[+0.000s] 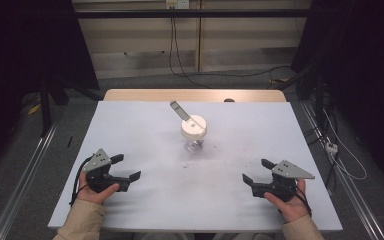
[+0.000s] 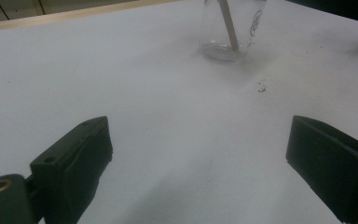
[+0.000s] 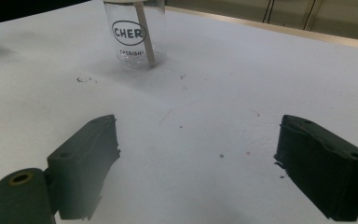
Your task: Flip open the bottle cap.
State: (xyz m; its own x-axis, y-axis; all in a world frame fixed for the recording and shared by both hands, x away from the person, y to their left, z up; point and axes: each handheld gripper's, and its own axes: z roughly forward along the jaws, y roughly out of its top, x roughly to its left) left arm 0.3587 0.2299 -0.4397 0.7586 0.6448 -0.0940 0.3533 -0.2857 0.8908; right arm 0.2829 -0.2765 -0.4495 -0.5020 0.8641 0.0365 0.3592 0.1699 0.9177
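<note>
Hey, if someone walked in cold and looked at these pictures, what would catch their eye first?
Probably the clear glass jar standing alone near the middle of the white table, with a pale lid on top and a flat stick leaning inside it and poking out above. Next, the two black grippers resting at the near edge, the left gripper and the right gripper, both with jaws wide open and pointing inward toward the jar.
</note>
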